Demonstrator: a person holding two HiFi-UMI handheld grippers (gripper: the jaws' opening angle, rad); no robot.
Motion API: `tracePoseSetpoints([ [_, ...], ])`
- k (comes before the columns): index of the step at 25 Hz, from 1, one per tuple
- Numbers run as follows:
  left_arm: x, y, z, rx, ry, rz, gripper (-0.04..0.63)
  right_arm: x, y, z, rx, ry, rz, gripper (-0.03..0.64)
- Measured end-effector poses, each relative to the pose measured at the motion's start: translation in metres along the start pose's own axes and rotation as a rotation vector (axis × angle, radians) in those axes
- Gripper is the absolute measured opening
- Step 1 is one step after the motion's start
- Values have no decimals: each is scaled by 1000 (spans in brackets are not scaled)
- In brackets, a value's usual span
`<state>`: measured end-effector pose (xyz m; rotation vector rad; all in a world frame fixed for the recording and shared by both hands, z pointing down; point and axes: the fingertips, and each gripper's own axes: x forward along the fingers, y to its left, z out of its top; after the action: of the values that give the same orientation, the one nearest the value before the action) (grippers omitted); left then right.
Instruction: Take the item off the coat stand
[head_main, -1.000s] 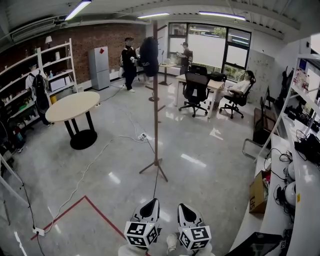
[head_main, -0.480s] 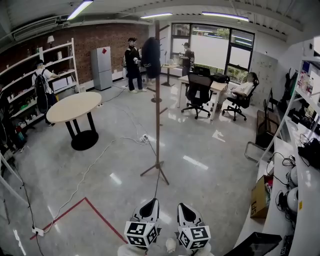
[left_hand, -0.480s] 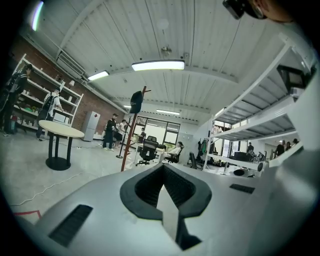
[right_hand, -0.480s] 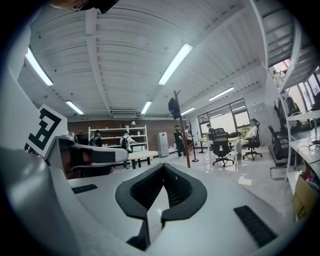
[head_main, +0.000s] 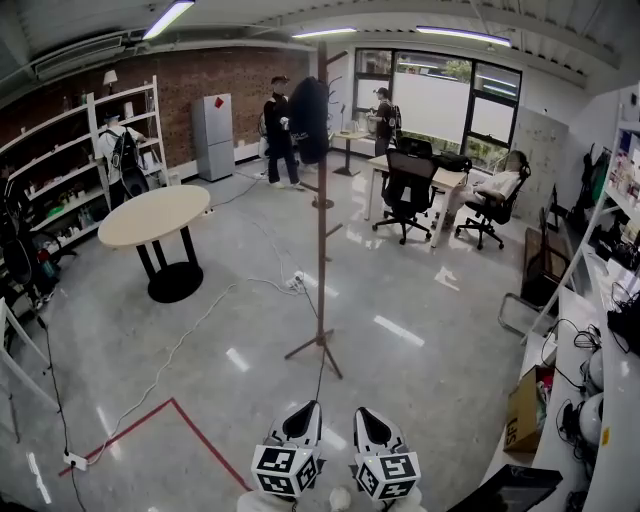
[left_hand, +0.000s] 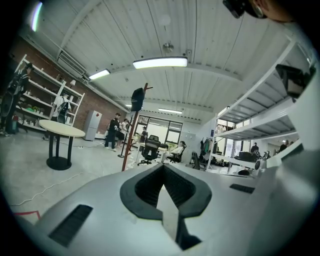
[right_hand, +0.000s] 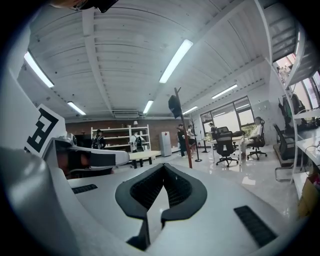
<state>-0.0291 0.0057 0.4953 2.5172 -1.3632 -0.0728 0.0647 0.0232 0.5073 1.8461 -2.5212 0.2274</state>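
Left hand-held gripper (head_main: 308, 405) and right hand-held gripper (head_main: 362, 410) have white shells, black ribbed pads (left_hand: 145, 187) and marker cubes (head_main: 285, 468)

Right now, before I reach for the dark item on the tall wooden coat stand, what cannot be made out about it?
- What the dark hanging item is: too small and far in every view.
- Its hook on the tall wooden coat stand: hidden behind the item, all views.
- Stand's feet, left gripper view: hidden by the body of the left gripper.

Glossy polished floor (head_main: 420, 300), wooden coat stand (head_main: 322, 230), dark cloth item (head_main: 309, 120)
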Motion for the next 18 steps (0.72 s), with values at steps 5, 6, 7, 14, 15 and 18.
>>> tracePoseSetpoints([
  [5, 22, 4, 1, 0, 0, 22, 2, 18, -15, 2, -2, 6, 24, 9],
  [6, 26, 5, 2, 1, 0, 27, 2, 22, -18, 3, -3, 6, 28, 9],
  [7, 31, 6, 3, 2, 0, 31, 2, 26, -21, 4, -3, 5, 32, 9],
  [14, 63, 7, 8, -1, 4, 41, 2, 46, -51, 6, 2, 22, 30, 9],
  [15, 68, 7, 8, -1, 4, 40, 2, 49, -56, 6, 2, 23, 28, 9],
  [18, 84, 4, 9, -1, 4, 36, 2, 58, -72, 8, 0, 23, 24, 9],
])
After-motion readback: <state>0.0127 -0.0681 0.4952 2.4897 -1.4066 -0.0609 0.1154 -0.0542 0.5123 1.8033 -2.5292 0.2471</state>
